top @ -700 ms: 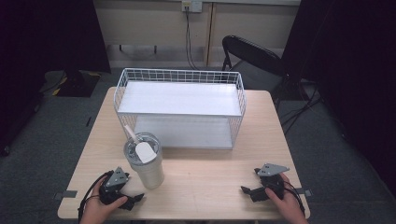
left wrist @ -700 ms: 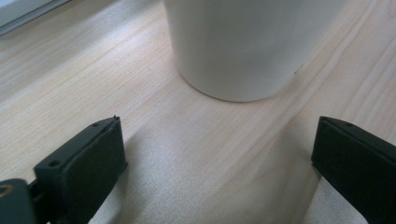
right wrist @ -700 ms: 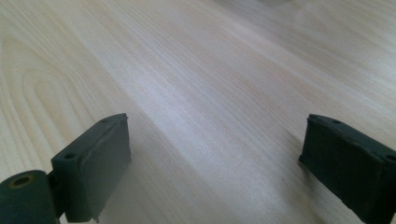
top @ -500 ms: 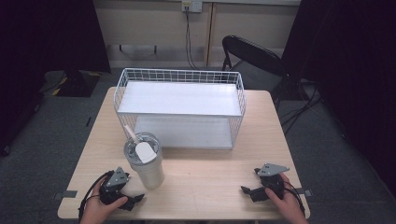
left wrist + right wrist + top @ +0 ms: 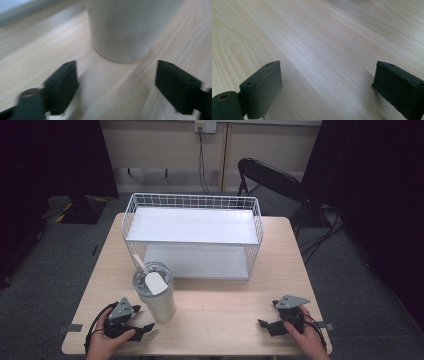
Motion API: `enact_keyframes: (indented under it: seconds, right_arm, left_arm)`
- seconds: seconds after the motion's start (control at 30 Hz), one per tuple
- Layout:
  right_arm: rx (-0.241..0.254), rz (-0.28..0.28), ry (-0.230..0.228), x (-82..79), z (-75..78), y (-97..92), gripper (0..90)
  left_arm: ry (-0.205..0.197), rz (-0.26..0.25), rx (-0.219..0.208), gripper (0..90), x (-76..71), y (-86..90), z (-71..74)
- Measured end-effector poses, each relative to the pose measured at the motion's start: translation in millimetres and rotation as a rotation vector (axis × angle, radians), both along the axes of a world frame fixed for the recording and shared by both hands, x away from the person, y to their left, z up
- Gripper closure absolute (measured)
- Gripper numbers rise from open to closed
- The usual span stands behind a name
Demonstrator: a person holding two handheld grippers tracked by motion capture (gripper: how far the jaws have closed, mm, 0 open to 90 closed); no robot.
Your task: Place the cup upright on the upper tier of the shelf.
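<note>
Barely any change: left gripper (image 5: 144, 328) still parked at lower left, jaws wide, empty, facing cup (image 5: 155, 292) just beside it, not touching. Right gripper (image 5: 265, 324) still idle at lower right, wide too. Means grasp not yet begun.

Evenly lit from above on the pale bench (image 5: 225, 315), dark and murky all around. Soft shadows only, no harsh glare. Blurred and out of focus up close on the tumbler (image 5: 125, 27); grainy, soft overhead.
</note>
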State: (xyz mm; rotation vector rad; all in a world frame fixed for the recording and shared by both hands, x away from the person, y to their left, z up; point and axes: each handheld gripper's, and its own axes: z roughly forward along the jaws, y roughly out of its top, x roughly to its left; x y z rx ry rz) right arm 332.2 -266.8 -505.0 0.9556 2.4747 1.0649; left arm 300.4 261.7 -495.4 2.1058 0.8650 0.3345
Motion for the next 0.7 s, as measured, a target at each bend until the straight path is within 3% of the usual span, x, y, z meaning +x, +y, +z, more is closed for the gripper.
enact_keyframes:
  seconds: [0.07, 0.17, 0.7]
  right_arm:
    - [0.0, 0.0, 0.0, 0.0, 0.0, 0.0, 7.6]
    - [0.0, 0.0, 0.001, 0.0, 0.1, 0.0, 7.6]
    - [0.0, 0.003, 0.0, 0.3, 0.0, 0.1, 7.6]
  left_arm:
    - [-0.009, -0.008, -0.02, 16.1, -0.8, -1.4, 4.0]
    - [0.01, -0.003, -0.066, 15.9, -2.2, -6.3, 12.4]
    - [-0.01, -0.019, -0.092, 15.9, 1.4, -13.3, 30.5]
